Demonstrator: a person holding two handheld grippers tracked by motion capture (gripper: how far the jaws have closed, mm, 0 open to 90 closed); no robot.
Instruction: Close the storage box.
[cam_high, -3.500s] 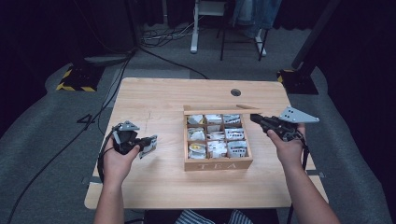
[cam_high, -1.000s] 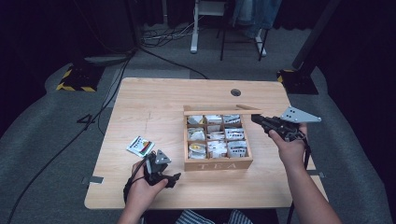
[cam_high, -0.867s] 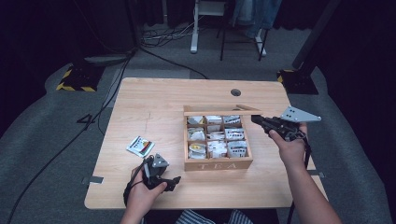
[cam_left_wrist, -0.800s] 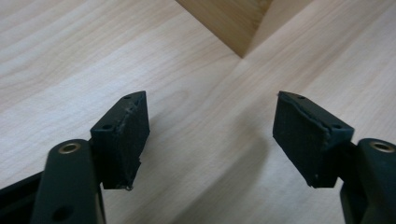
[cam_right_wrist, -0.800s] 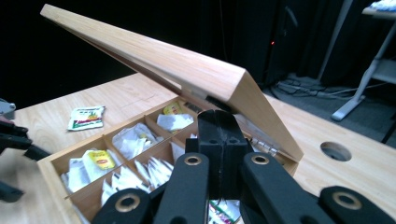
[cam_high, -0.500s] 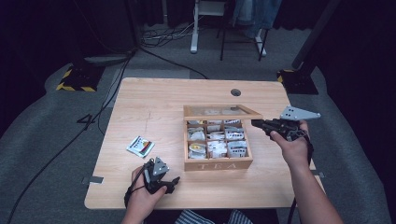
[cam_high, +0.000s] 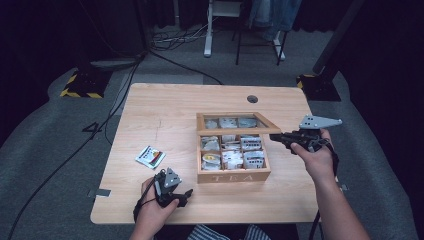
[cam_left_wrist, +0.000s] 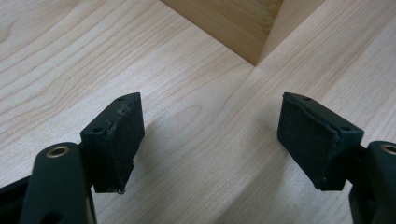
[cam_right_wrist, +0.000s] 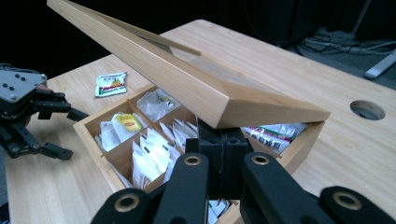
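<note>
A: Item one, box (cam_high: 233, 176)?

B: Wooden tea box, table (cam_high: 165, 105) centre-right, long front edge running 9 to 3 o'clock. Compartments hold tea bags (cam_right_wrist: 154, 151). Lid (cam_right_wrist: 154, 63) hinged along the 12 o'clock side, tilted partway over the compartments.

A: Item two, right gripper (cam_high: 280, 138)?

B: At the box's 3 o'clock side, pointing toward 9 o'clock. In the right gripper view its jaws are drawn together, tips tucked under the lid's near edge. Whether they pinch the lid or merely prop it, I cannot tell.

A: Item three, left gripper (cam_high: 182, 196)?

B: At 7 o'clock from the box, near the table's front edge. Jaws spread wide, nothing between them, bare wood beneath; the box's corner (cam_left_wrist: 254, 58) lies just ahead at its 12 o'clock.

A: Item four?

B: One loose sachet (cam_high: 150, 156), flat on the table at 9 o'clock from the box, well apart from it, at 11 o'clock from the left gripper.

A: Governing relation?

B: The lid swings on the 12 o'clock hinge; the right gripper alone is placed at it. My judgement: lid travel depends on that hand.
</note>
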